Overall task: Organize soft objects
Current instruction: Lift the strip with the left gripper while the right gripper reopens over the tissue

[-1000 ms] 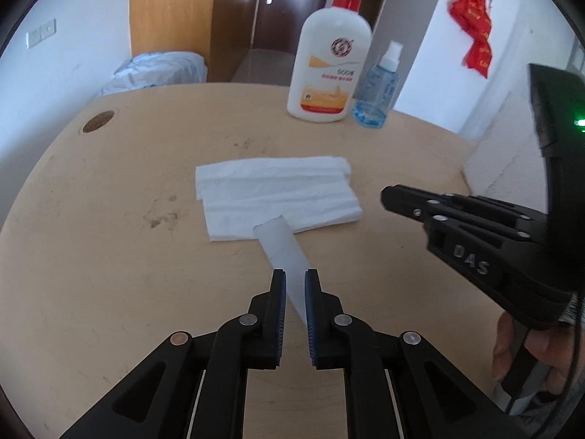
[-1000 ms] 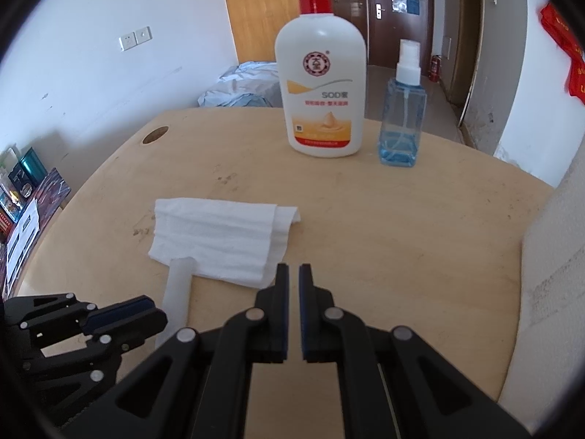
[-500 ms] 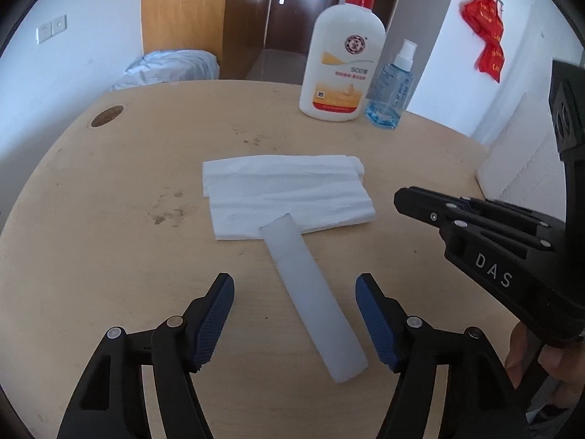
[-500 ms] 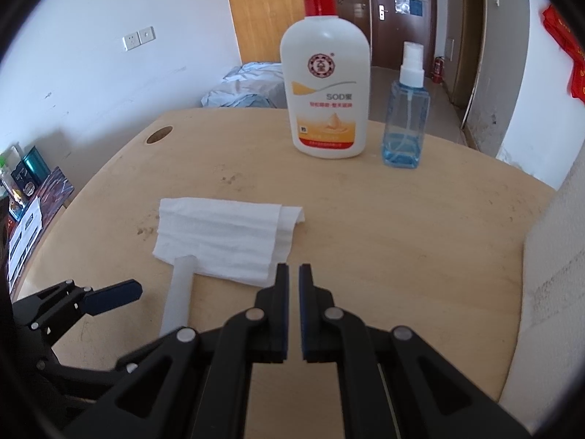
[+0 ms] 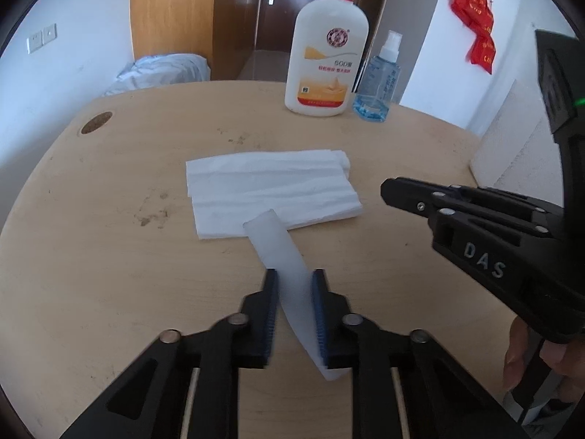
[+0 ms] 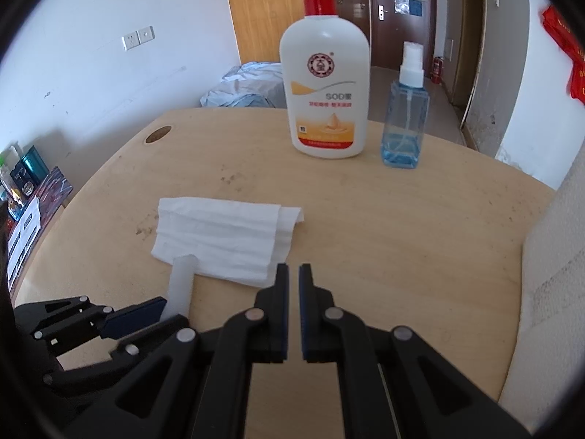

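A folded white tissue (image 5: 270, 192) lies flat in the middle of the wooden table (image 5: 109, 256); it also shows in the right wrist view (image 6: 223, 236). A soft translucent white tube (image 5: 281, 252) lies with its far end on the tissue's near edge. My left gripper (image 5: 294, 278) is shut on the tube's near half. The tube (image 6: 181, 280) and the left gripper (image 6: 146, 312) also show in the right wrist view. My right gripper (image 6: 293, 272) is shut and empty, just in front of the tissue's near right corner.
A white lotion bottle with a red pump (image 6: 323, 98) and a blue spray bottle (image 6: 406, 124) stand at the table's far side. A white foam block (image 5: 512, 142) stands at the right edge. A round cable hole (image 5: 97, 122) is at far left.
My left gripper opened wide half a second ago, leaving the tube on the table, and has now closed on the tube again. The right gripper has stayed shut and nearly still.
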Demonstrator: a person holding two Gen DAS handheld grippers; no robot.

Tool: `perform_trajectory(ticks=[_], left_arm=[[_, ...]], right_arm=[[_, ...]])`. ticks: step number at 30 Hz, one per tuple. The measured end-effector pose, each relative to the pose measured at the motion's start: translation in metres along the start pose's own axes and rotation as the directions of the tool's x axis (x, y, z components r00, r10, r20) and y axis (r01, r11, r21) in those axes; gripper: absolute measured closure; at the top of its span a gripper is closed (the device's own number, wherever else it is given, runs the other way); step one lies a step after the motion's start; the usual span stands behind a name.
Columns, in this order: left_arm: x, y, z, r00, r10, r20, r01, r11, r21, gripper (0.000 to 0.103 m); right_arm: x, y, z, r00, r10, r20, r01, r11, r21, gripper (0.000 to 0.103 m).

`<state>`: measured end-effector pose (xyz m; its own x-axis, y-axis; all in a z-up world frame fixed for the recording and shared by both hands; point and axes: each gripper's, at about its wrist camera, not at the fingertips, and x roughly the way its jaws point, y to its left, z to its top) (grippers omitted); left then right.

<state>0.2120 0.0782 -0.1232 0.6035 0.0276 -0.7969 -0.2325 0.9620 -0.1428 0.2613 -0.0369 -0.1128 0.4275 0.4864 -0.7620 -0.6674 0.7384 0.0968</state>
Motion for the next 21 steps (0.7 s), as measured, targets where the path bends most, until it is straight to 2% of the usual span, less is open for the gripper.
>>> perform_trajectory(ticks=[6,14,21], left_arm=[[-0.005,0.004,0.0,0.999,-0.032,0.006,0.032,0.999,-0.008,0.097],[-0.027,0.019,0.001,0.997,-0.035,0.065,0.037,0.999,-0.028,0.097],[-0.046,0.043,0.003,0.993,-0.003,0.114,0.01,0.998,-0.062,0.097]], right_arm=[[0.001,0.002,-0.001,1.0,0.004,-0.006,-0.004,1.0,-0.005,0.096],[0.006,0.011,-0.001,0.999,0.032,-0.015,-0.032,0.999,-0.023,0.096],[0.013,0.022,0.002,0.996,0.081,-0.029,-0.082,0.996,-0.04,0.096]])
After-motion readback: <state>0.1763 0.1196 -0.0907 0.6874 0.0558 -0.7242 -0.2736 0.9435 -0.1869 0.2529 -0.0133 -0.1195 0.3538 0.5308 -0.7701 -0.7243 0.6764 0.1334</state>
